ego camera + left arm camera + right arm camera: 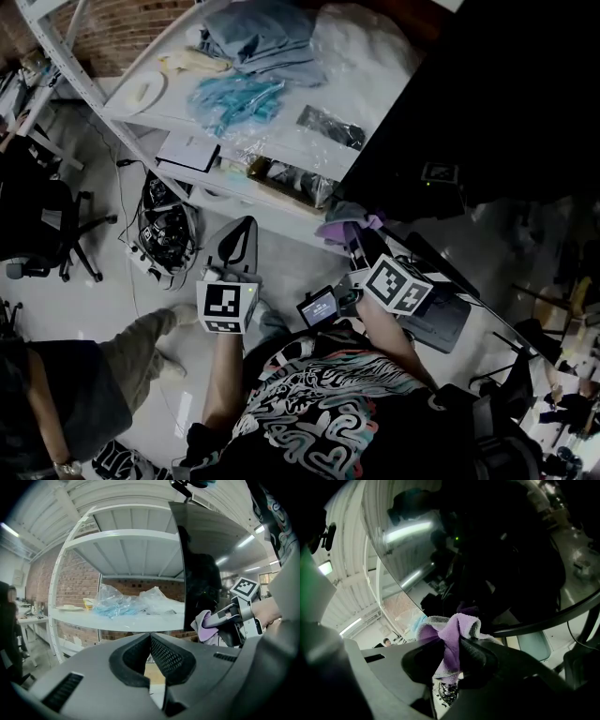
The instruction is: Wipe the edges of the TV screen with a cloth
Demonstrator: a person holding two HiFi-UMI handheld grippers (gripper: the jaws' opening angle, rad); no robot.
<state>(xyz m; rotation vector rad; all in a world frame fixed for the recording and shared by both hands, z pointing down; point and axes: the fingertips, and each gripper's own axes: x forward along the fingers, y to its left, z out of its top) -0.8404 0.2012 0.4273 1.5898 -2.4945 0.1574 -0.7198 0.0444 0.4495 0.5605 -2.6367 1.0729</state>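
- Well, two grippers are in view. The left gripper (246, 225) (150, 639) has its jaws brought together with nothing between them, and it hangs in the air in front of the shelf.
- The right gripper (356, 234) (452, 656) pinches one purple-and-grey terry cloth (339, 225) (205, 625) (454, 625) tightly between its jaws.
- One cloth only. It sits at the lower corner of the one large black glossy TV screen (487, 103) (201, 564) (487, 550) — whether it really presses on the edge, I cannot tell.
- The screen is cut off by the frame at the top and right of the head view, and its surface gives only dark reflections.
- One white metal shelf rack (281, 141) (122, 623) stands just beside the screen. On it lie crumpled blue-tinted plastic bags (234, 98) (112, 606), folded grey-blue fabric (262, 33) and one white flat box (190, 150).
- Below the rack, one tangle of black cables (167, 234) lies on the floor, and one black office chair (42, 225) stands at the left.
- A second person (56, 394) at the lower left is half cut off.
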